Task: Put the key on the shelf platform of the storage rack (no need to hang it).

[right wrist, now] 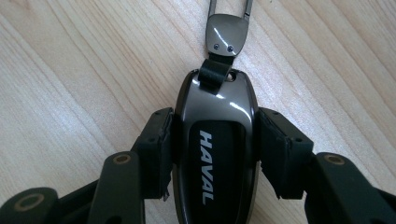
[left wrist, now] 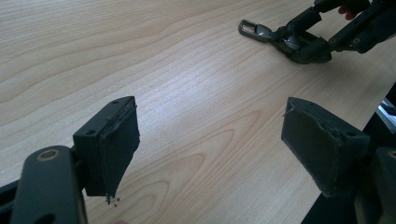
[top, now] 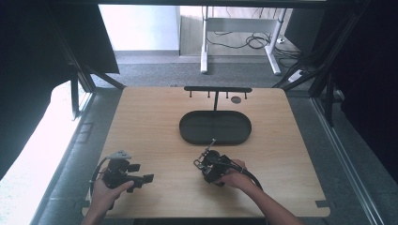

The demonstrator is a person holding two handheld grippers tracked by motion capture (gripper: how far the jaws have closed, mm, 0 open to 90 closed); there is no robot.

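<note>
On the table (top: 155, 122), seen from the high view, the right gripper (top: 202, 161) sits near the middle, just short of a black oval tray (top: 187, 136) with a hook rack (top: 218, 89) behind it. Its fingers are closed on a key fob (top: 210, 154), whose metal clip points toward the tray. The left gripper (top: 149, 178) rests well apart at the near left corner, holding nothing.

From the left gripper view, its fingers (left wrist: 116, 144) stand wide open over bare wood, touching nothing. Farther off lies the fob (left wrist: 299, 44) with its clip (left wrist: 254, 29), the right gripper clamped on it.

From the right gripper view, both fingers (right wrist: 159, 149) press the fob (right wrist: 215, 140) from either side, at the middle of its body. The fob lies flat on the table, logo up, with its strap and clip (right wrist: 227, 33) stretched ahead.

The step in hand looks like the grasp itself: the fob is pinched but not yet lifted. The next move likely calls for a straight lift, keeping the glossy shell from slipping, then a carry toward the tray or a hook on the rack.
</note>
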